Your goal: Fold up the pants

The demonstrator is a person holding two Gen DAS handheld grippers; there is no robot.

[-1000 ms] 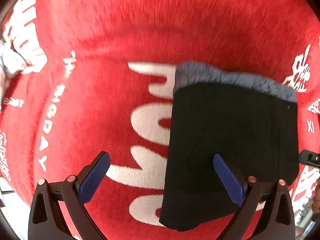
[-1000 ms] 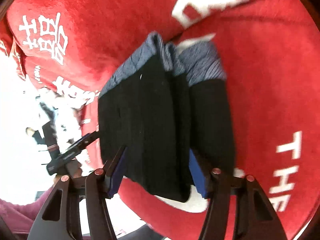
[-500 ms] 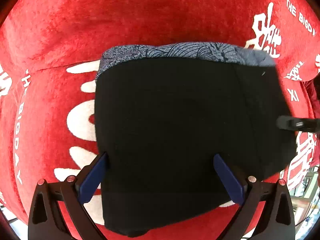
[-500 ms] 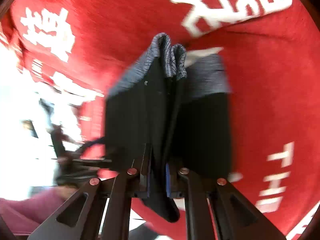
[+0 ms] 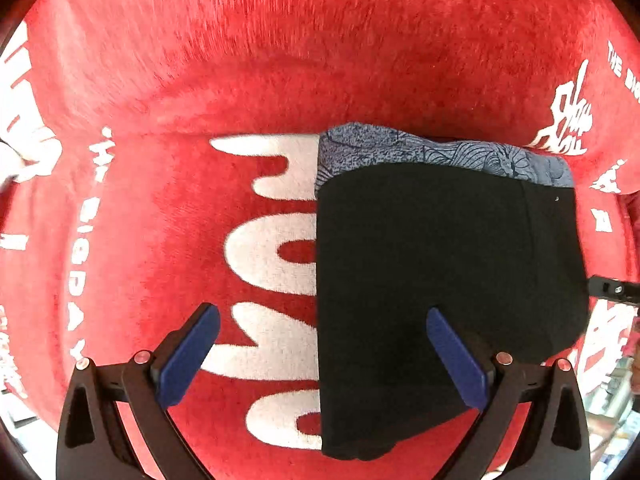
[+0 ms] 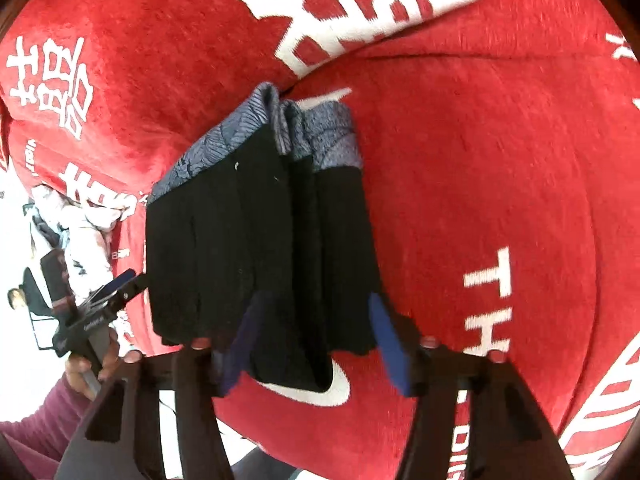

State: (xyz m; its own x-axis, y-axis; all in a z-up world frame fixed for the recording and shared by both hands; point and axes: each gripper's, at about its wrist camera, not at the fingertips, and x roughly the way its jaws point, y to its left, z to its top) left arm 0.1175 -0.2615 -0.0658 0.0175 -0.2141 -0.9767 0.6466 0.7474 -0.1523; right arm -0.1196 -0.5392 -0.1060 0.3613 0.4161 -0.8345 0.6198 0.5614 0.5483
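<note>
Red blanket (image 5: 280, 80) with white lettering spreads wide beyond the pants (image 5: 440, 280), folded into a black block, grey patterned waistband at its far edge. My left gripper (image 5: 320, 360) gapes empty above them; my right gripper (image 6: 316, 340) straddles their near edge, jaws apart.

One pair of black pants (image 5: 440, 288) with a blue-grey patterned waistband, folded into one stack. One red cloth (image 5: 280, 60) with white lettering. Two grippers: the left gripper (image 5: 320, 356) and the right gripper (image 6: 316, 344), each with two blue-padded fingers. One hand (image 6: 92, 368), in a maroon sleeve.
</note>
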